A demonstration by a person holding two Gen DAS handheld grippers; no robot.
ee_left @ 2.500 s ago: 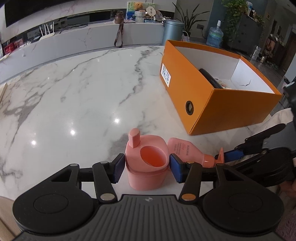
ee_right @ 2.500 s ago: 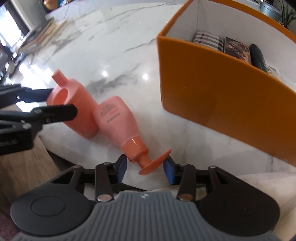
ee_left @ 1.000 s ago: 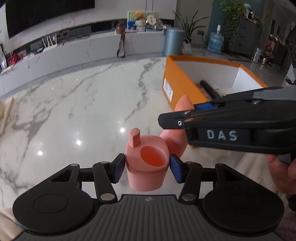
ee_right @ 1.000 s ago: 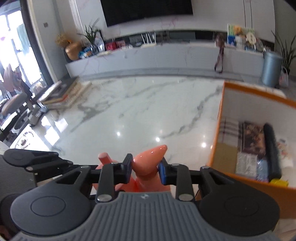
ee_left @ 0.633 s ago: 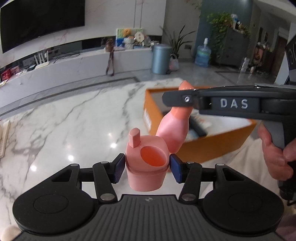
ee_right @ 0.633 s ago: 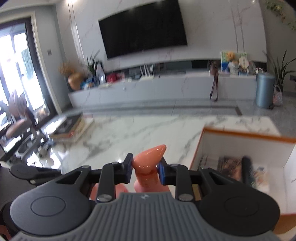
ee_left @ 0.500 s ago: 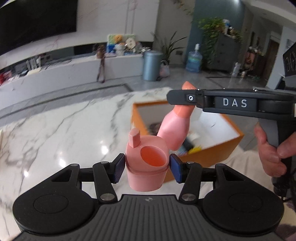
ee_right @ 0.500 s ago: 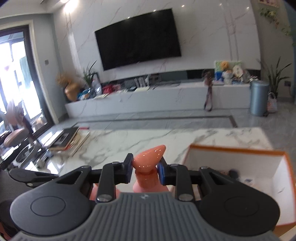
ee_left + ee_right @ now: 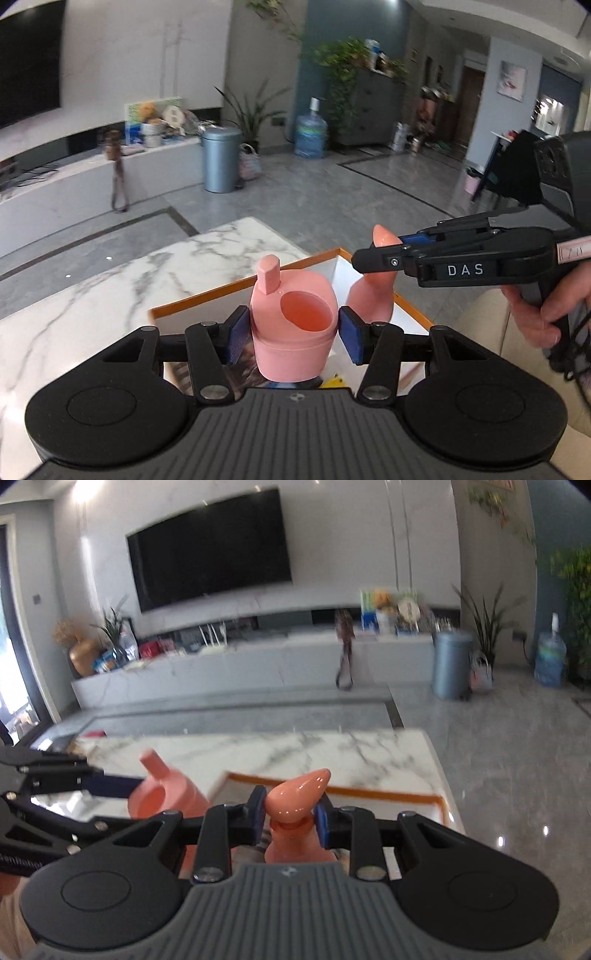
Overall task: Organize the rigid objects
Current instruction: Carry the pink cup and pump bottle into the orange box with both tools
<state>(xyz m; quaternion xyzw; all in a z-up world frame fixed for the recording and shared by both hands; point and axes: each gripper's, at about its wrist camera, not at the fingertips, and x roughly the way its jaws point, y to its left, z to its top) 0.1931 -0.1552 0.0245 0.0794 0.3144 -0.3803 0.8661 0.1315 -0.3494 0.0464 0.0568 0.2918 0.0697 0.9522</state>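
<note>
My left gripper (image 9: 293,330) is shut on a pink container (image 9: 291,328) with a round opening and a small spout, held upright in the air over the orange box (image 9: 413,312). My right gripper (image 9: 290,818) is shut on the orange pump cap of a pink bottle (image 9: 295,812), also held above the box (image 9: 369,794). In the left wrist view the pink bottle (image 9: 371,299) hangs just right of the container, under the right gripper (image 9: 376,254). In the right wrist view the container (image 9: 166,797) and left gripper (image 9: 114,781) sit to the left.
The white marble table (image 9: 110,295) lies below and to the left, ending just beyond the box. The box holds books and other items (image 9: 255,373), mostly hidden behind the left gripper. A beige seat (image 9: 491,332) is at the right.
Both grippers have lifted their pink items off the table, swung right and now hold them over the orange box. The bottle went from lying down to hanging upright.
</note>
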